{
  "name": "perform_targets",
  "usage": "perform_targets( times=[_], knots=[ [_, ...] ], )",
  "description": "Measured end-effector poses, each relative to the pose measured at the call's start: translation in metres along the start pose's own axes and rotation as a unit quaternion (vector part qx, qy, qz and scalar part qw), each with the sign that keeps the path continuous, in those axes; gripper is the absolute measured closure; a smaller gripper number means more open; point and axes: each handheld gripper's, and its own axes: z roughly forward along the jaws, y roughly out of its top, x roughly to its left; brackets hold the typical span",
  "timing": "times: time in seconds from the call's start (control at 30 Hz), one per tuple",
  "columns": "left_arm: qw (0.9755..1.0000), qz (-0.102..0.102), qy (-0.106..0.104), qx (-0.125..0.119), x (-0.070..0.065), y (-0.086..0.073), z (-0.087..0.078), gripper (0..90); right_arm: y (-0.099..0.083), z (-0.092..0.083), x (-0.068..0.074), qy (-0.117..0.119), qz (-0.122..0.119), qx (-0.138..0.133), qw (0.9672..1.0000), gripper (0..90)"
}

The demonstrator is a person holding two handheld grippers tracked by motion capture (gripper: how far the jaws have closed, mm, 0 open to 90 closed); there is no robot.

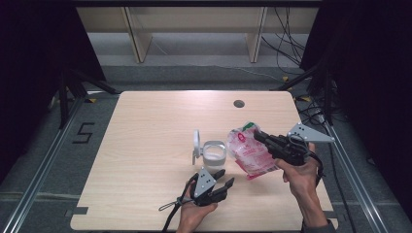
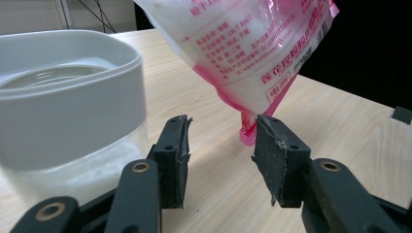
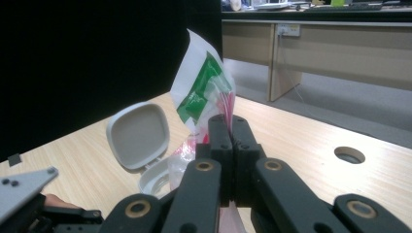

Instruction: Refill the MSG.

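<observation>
Right gripper (image 1: pixel 257 136) is clamped shut on the pink-and-white bag (image 1: pixel 248 154), apparently tilting it toward the open lidded container (image 1: pixel 214 154) for pouring, while left gripper (image 2: pixel 221 145) stands half open just below the bag's lower corner, pads not touching; the bag's mouth is hidden.

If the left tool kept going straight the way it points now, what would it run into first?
Probably the lower corner of the pink and white bag, which hangs just ahead of the open left tool, near one pad. The white container stands off to the side. Depth is uncertain.
</observation>
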Motion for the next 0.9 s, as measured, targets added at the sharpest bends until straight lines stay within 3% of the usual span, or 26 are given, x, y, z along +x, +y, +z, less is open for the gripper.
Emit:
perform_targets(
  times=[0.13, 0.2, 0.23, 0.27, 0.4, 0.43, 0.53, 0.57, 0.67, 0.7, 0.73, 0.77, 0.8, 0.83, 0.87, 0.9],
  knots=[
    [1.0000, 0.000, 0.006, 0.001, 0.004, -0.003, -0.006, 56.0, -0.005, 0.000, 0.000, -0.001, 0.021, 0.013, 0.9997, 90.0],
    [1.0000, -0.002, 0.007, -0.003, 0.005, -0.005, -0.008, 56.0, -0.007, 0.000, -0.002, -0.001, 0.012, 0.011, 0.9999, 90.0],
    [1.0000, -0.004, 0.003, -0.002, 0.007, -0.006, -0.009, 56.1, -0.008, -0.001, -0.001, -0.009, 0.025, 0.019, 0.9995, 90.0],
    [1.0000, -0.001, 0.008, 0.001, 0.007, -0.006, -0.011, 56.2, -0.009, 0.000, -0.004, -0.003, 0.013, 0.018, 0.9998, 90.0],
    [0.9999, -0.002, 0.013, 0.001, 0.010, -0.006, -0.015, 56.1, -0.015, -0.002, -0.007, -0.013, 0.018, 0.021, 0.9995, 90.0],
    [0.9999, 0.011, 0.005, -0.004, 0.013, -0.007, -0.015, 56.0, -0.017, -0.003, -0.008, -0.015, 0.028, 0.020, 0.9993, 90.0],
    [0.9998, 0.013, 0.011, 0.002, 0.014, -0.008, -0.017, 56.0, -0.018, -0.006, -0.010, -0.018, 0.027, 0.020, 0.9993, 90.0],
    [0.9999, 0.012, 0.007, -0.001, 0.014, -0.009, -0.017, 56.0, -0.018, -0.007, -0.013, -0.022, 0.017, 0.020, 0.9994, 90.0],
    [0.9998, 0.012, 0.012, 0.003, 0.016, -0.009, -0.020, 56.1, -0.019, -0.012, -0.013, -0.036, 0.026, 0.024, 0.9987, 90.0],
    [0.9999, 0.011, 0.013, 0.001, 0.016, -0.009, -0.020, 56.0, -0.020, -0.014, -0.019, -0.048, 0.008, 0.020, 0.9986, 90.0],
    [0.9999, 0.010, 0.010, -0.003, 0.017, -0.010, -0.021, 56.0, -0.020, -0.014, -0.019, -0.048, 0.008, 0.020, 0.9986, 90.0],
    [0.9999, 0.010, 0.014, -0.001, 0.017, -0.009, -0.022, 55.6, -0.021, -0.015, -0.018, -0.047, 0.024, 0.023, 0.9983, 90.0],
    [0.9999, 0.002, 0.016, -0.001, 0.016, -0.010, -0.022, 55.6, -0.021, -0.017, -0.021, -0.052, 0.013, 0.023, 0.9983, 90.0],
    [0.9998, -0.005, 0.020, -0.001, 0.016, -0.010, -0.023, 55.2, -0.022, -0.018, -0.020, -0.053, 0.027, 0.022, 0.9980, 90.0],
    [0.9997, -0.006, 0.022, -0.002, 0.017, -0.010, -0.024, 54.2, -0.023, -0.020, -0.021, -0.063, 0.026, 0.028, 0.9973, 90.0],
    [0.9999, -0.006, 0.015, -0.002, 0.019, -0.011, -0.024, 53.6, -0.023, -0.021, -0.024, -0.068, 0.010, 0.029, 0.9972, 90.0]
  ],
)
